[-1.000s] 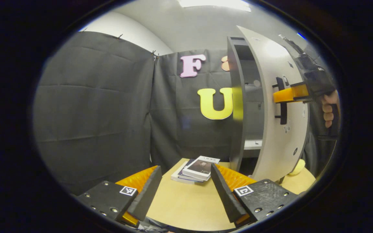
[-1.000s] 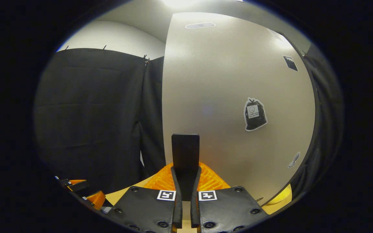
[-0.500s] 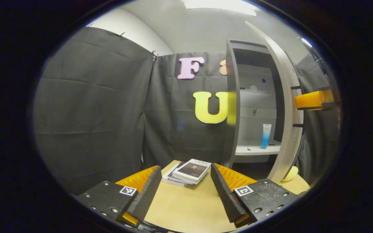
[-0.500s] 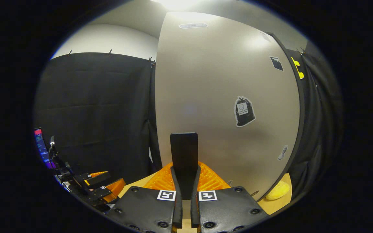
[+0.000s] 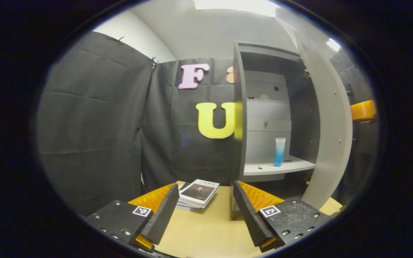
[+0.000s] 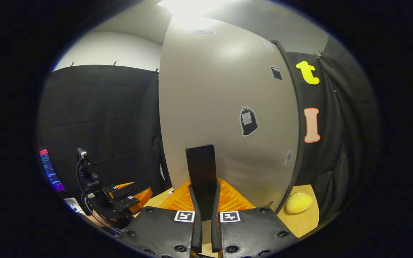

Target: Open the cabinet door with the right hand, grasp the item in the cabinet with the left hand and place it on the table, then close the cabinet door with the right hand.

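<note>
The grey cabinet (image 5: pixel 240 118) stands on the table with its door (image 5: pixel 330 118) swung wide to the right. A blue and white tube (image 5: pixel 279 152) stands upright on the white shelf (image 5: pixel 281 167) inside. My left gripper (image 5: pixel 205 187) is open and low over the table, well short of the cabinet, with nothing between its fingers. In the right gripper view my right gripper (image 6: pixel 203 190) is shut on the door's black handle (image 6: pixel 201 166), facing the door's outer face (image 6: pixel 221 107). Its body (image 5: pixel 363 110) peeks past the door's edge. The left gripper (image 6: pixel 127 195) appears at the lower left.
A small stack of books (image 5: pixel 197 191) lies on the wooden table (image 5: pixel 206 229) left of the cabinet. A yellow rounded object (image 6: pixel 298 202) rests on the table by the door's hinge side. A lit screen (image 6: pixel 50 170) glows at the far left.
The door has swung from nearly shut to wide open, with my right gripper still on the handle. The shelf and the tube have come into sight. My left gripper stays open.
</note>
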A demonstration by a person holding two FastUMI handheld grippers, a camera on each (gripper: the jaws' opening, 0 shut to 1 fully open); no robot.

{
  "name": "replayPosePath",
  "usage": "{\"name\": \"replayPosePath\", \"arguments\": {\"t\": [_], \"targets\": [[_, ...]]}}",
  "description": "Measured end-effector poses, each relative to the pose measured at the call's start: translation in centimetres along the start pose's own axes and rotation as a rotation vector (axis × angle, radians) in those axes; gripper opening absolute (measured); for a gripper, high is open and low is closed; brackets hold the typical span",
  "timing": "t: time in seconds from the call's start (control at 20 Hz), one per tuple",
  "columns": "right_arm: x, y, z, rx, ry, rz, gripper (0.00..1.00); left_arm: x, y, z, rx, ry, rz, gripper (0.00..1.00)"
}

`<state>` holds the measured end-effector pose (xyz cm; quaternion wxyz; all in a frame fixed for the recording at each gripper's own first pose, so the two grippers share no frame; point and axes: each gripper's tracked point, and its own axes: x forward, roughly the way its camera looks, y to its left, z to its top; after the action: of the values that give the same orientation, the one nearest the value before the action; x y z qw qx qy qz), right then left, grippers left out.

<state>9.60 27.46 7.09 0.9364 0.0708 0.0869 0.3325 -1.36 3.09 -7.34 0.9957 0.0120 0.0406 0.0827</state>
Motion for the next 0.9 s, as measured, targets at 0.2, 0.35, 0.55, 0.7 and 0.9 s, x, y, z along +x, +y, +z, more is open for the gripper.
{"name": "replayPosePath", "arguments": {"t": [0.2, 0.35, 0.55, 0.7, 0.9], "targets": [[-0.5, -0.4, 0.1, 0.009, -0.015, -0.061, 0.1, 0.7, -3.6, -0.9, 0.025, 0.022, -0.091, 0.93], [-0.9, -0.9, 0.1, 0.015, -0.031, -0.115, 0.11, 1.6, -6.3, -0.9, 0.04, 0.028, -0.154, 0.93], [-2.8, -1.8, 0.3, 0.004, -0.057, -0.181, 0.11, 2.4, -9.7, -0.2, 0.054, 0.015, -0.222, 0.92], [-3.3, -3.2, 0.4, 0.002, -0.068, -0.227, 0.09, 2.8, -11.8, -0.6, 0.065, 0.023, -0.262, 0.94], [-4.1, -5.0, 0.5, 0.008, -0.085, -0.274, 0.1, 3.1, -14.0, -1.3, 0.056, 0.042, -0.295, 0.92]]}}
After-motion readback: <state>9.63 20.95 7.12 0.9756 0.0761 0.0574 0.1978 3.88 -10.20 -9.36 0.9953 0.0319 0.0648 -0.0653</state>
